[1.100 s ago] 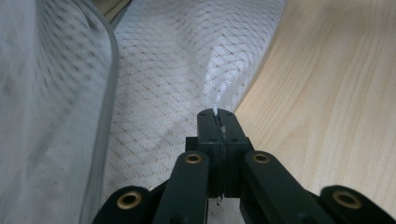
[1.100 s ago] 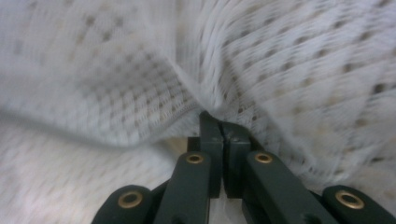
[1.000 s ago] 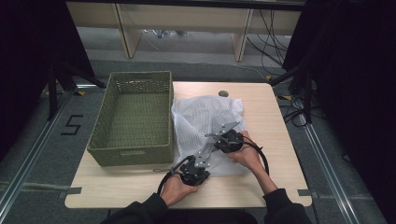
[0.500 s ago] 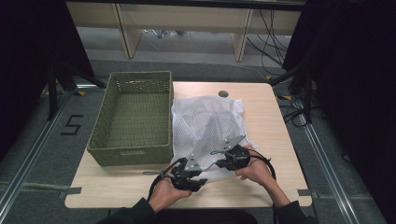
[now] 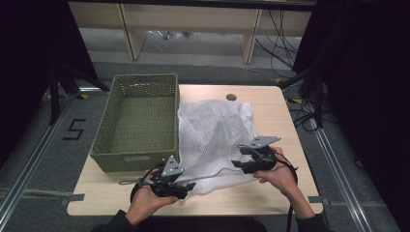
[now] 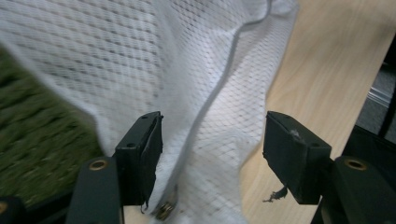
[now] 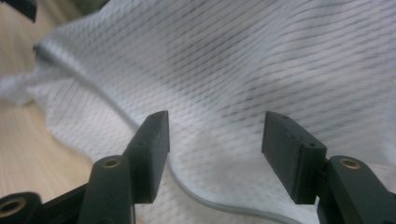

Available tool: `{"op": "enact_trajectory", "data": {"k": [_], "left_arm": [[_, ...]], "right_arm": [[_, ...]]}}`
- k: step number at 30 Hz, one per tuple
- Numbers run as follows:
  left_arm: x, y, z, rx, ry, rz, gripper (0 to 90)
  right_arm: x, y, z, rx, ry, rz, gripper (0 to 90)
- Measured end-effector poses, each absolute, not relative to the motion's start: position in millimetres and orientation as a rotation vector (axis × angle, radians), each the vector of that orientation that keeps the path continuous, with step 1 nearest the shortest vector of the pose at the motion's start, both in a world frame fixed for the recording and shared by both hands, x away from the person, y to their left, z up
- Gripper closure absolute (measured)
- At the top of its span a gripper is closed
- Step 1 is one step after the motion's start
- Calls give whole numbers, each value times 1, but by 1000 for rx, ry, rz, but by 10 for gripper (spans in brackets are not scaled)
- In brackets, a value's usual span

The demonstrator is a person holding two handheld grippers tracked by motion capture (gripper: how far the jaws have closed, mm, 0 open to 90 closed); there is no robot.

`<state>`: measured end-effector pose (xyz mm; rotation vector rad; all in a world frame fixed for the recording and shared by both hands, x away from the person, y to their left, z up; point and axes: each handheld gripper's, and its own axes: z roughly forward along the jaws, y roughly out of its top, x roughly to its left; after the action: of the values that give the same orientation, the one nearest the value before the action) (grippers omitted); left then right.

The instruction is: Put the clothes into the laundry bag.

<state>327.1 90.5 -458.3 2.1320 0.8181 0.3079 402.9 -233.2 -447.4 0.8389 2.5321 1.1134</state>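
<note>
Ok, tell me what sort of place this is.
Probably a lab recording station: a pale wooden table on a grey floor with a taped number, loose black cables behind, dark curtains alongside.

The mesh bag (image 6: 196,93) runs off the left gripper view's top edge, with the basket (image 6: 37,154) blurred.

We see the basket (image 5: 137,121) at frame centre-left on the table (image 5: 280,111), mesh bag (image 5: 215,135) touching its right side, both grippers at the bag's lower edge.
</note>
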Motion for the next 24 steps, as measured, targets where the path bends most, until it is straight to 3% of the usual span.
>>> {"op": "enact_trajectory", "data": {"k": [10,15,24], "left_arm": [[323,115,-461,2048,851,337,264],[319,124,-465,2097,789,365,189],[313,138,-472,2091,786,377,175]], "right_arm": [[397,-276,-444,1040,2365,1110,371],[389,-288,-445,1072,2334,1118,366],[368,-290,-450,1078,2325,1146,361]]}}
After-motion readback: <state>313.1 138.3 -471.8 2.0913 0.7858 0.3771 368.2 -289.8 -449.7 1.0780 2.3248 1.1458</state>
